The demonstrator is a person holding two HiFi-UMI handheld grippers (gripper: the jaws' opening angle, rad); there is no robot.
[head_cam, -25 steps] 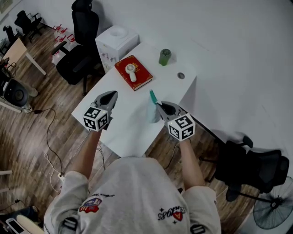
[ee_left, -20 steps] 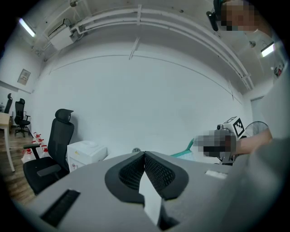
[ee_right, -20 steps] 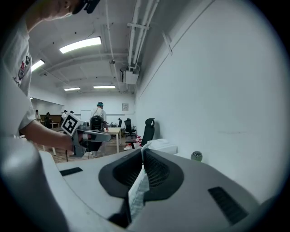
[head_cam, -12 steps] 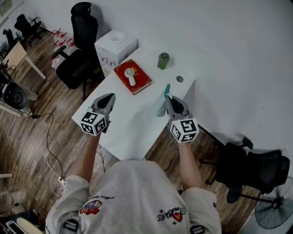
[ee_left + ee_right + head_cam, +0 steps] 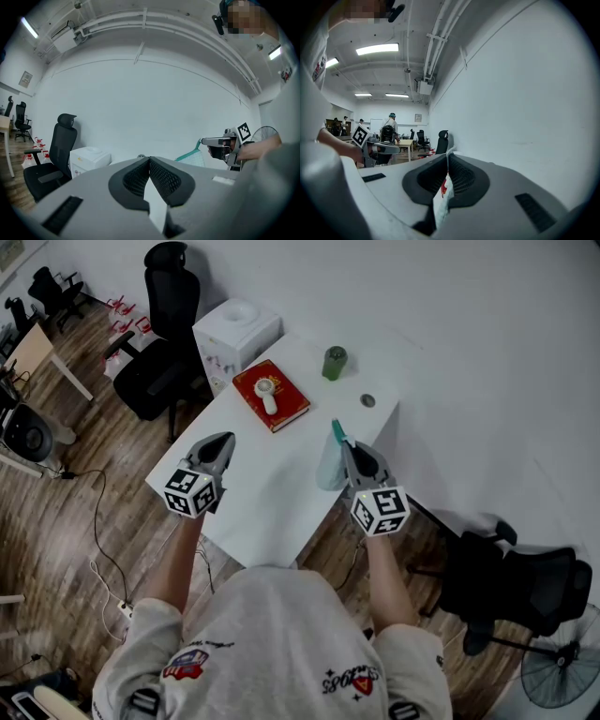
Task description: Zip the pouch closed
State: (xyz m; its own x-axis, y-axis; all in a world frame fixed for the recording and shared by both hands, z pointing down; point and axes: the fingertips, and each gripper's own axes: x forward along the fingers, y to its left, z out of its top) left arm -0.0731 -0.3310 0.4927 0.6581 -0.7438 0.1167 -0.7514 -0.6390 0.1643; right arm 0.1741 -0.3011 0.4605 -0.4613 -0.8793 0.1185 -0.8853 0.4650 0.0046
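The pouch (image 5: 327, 468), pale with a teal zip edge on top, is pinched at one end of that edge by the right claw (image 5: 349, 448). It hangs beside the claw over the right part of the white counter (image 5: 267, 498); whether its bottom touches the surface cannot be told. In the right gripper view the jaws of this claw (image 5: 448, 157) are pressed onto a thin fold of the pouch (image 5: 442, 192), which runs down the slit between them and shows a red patch. From the left gripper view the pouch (image 5: 192, 158) hangs slanted from the tip of the right claw (image 5: 202, 141).

The left claw (image 5: 223, 439) hovers over the left part of the counter, well apart from the pouch, its jaws pressed together with nothing between them (image 5: 149, 159).

Farther back on the counter lie a red book (image 5: 277, 401) with a small white fan (image 5: 267, 390) on it, a green cup (image 5: 335, 363) and a small round disc (image 5: 367, 401). A white box (image 5: 236, 330) and a black chair (image 5: 161, 343) stand past the far corner.
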